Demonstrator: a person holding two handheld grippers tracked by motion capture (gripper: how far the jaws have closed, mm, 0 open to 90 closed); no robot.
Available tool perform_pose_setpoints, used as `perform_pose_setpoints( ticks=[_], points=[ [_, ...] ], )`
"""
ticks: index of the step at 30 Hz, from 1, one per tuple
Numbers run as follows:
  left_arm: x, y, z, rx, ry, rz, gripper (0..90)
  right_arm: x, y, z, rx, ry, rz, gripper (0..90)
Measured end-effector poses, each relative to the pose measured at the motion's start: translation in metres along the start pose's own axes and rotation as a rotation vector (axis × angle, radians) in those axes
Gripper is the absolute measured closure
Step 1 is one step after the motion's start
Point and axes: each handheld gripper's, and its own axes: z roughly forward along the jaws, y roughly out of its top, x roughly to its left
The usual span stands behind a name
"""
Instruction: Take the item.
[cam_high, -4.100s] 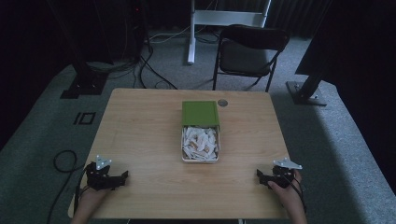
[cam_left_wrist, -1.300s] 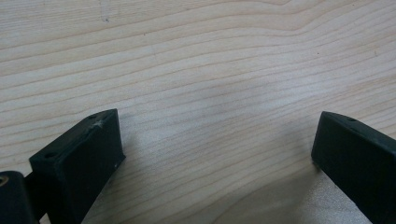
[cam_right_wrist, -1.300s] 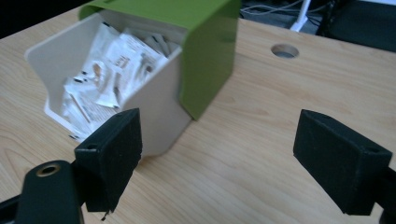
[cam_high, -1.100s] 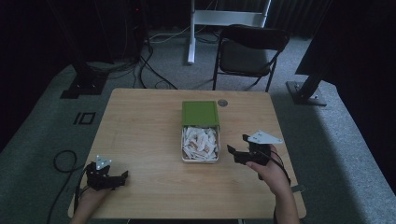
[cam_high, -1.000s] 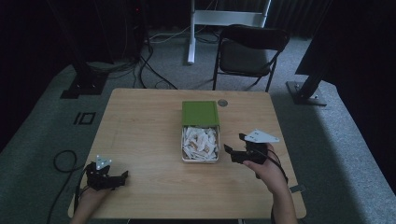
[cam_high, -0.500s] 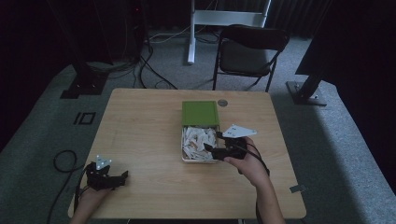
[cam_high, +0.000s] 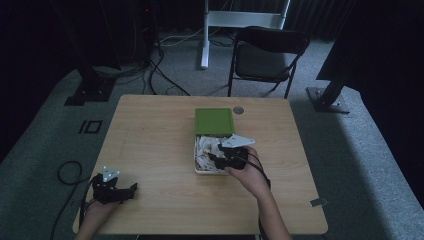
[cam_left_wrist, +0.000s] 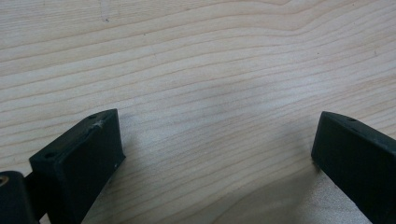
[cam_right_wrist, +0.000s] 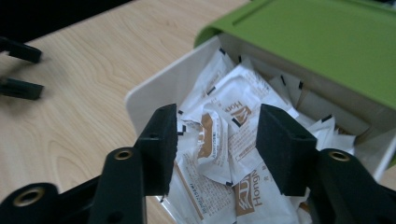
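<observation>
A white box sits mid-table, its green lid slid back over the far half. Several white sachets with brown print lie heaped inside. My right gripper is open and hovers just above the heap, one jaw on either side of a crumpled sachet. My left gripper rests open on the bare wood near the table's front left corner, nothing between its jaws.
The wooden table has bare wood to the left and right of the box. A small round grommet sits near the far edge. A black folding chair stands behind the table. Cables lie on the carpet.
My right gripper has moved from the table's right front leftward over the open box and now hangs over the sachets. The left gripper has stayed put.
</observation>
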Motion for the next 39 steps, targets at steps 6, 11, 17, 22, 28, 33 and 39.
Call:
perform_pose_setpoints(
  ticks=[6,11,17,22,28,33,39],
  points=[
    [0.0,0.0,0.0,0.0,0.0,0.001,2.7,0.005,-0.003,0.017,0.004,-0.016,0.012,56.1],
    [0.0,0.0,0.0,-0.002,0.001,0.0,2.8,0.008,-0.008,0.03,0.037,-0.031,0.02,61.7],
    [0.0,0.0,0.0,-0.001,0.0,-0.001,2.7,0.012,-0.014,0.042,0.073,-0.063,-0.01,62.3],
    [0.0,0.0,0.0,-0.001,0.0,-0.001,2.7,0.012,-0.017,0.046,0.079,-0.081,0.002,62.6],
    [0.0,0.0,0.0,-0.001,0.0,-0.001,2.8,0.014,-0.021,0.052,0.093,-0.1,0.004,63.6],
    [0.0,0.0,0.0,-0.002,0.0,-0.001,2.7,0.015,-0.024,0.057,0.097,-0.116,0.022,67.8],
    [0.0,0.0,0.0,-0.001,0.0,-0.001,2.8,0.017,-0.022,0.058,0.107,-0.128,0.028,74.4]
  ],
)
